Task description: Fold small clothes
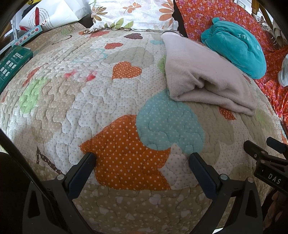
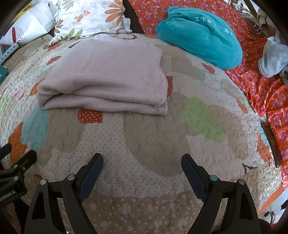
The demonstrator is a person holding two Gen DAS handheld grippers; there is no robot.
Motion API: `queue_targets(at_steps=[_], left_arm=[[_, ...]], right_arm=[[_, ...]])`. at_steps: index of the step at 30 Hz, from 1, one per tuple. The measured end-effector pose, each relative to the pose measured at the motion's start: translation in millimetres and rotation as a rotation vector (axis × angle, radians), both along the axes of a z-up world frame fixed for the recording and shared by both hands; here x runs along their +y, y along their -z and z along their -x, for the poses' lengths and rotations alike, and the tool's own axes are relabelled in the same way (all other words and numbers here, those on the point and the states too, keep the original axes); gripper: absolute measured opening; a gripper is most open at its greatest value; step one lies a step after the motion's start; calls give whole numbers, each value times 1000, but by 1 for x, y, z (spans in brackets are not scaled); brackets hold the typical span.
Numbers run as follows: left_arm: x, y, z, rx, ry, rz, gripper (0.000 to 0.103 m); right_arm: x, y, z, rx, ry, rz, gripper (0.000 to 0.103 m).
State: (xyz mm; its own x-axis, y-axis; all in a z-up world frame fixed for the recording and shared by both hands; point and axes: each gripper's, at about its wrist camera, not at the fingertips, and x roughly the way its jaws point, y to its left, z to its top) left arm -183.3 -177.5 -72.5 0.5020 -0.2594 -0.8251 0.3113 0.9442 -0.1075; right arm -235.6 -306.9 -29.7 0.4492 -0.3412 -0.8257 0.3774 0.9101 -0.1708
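Observation:
A pale pink garment [image 2: 108, 75] lies folded into a thick rectangle on the quilted heart-pattern bedspread [image 2: 153, 140]. It also shows in the left wrist view [image 1: 203, 73], at the upper right. My right gripper [image 2: 142, 162] is open and empty, above the quilt just in front of the garment's folded edge. My left gripper [image 1: 142, 158] is open and empty, over an orange heart patch, to the left of and nearer than the garment. The right gripper's body shows at the right edge of the left wrist view [image 1: 266, 162].
A teal plush bundle [image 2: 199, 34] lies behind the garment on an orange floral cloth [image 2: 261, 90]. A floral pillow [image 2: 90, 16] is at the back. A grey cloth [image 2: 273, 57] lies far right. A green box [image 1: 12, 63] and white bags [image 1: 50, 16] sit at the left.

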Motion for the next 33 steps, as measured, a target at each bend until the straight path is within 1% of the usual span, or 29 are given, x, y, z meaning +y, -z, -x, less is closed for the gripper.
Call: queue_targets(at_steps=[10, 18, 33], left_arm=[[0, 1, 0, -1, 1, 0, 103], [0, 1, 0, -5, -1, -2, 103], [-1, 0, 2, -17, -10, -2, 103]], right_arm=[[-1, 1, 0, 2, -2, 4, 92], [-3, 1, -3, 12, -4, 26, 94], [-1, 0, -3, 15, -8, 27, 94]])
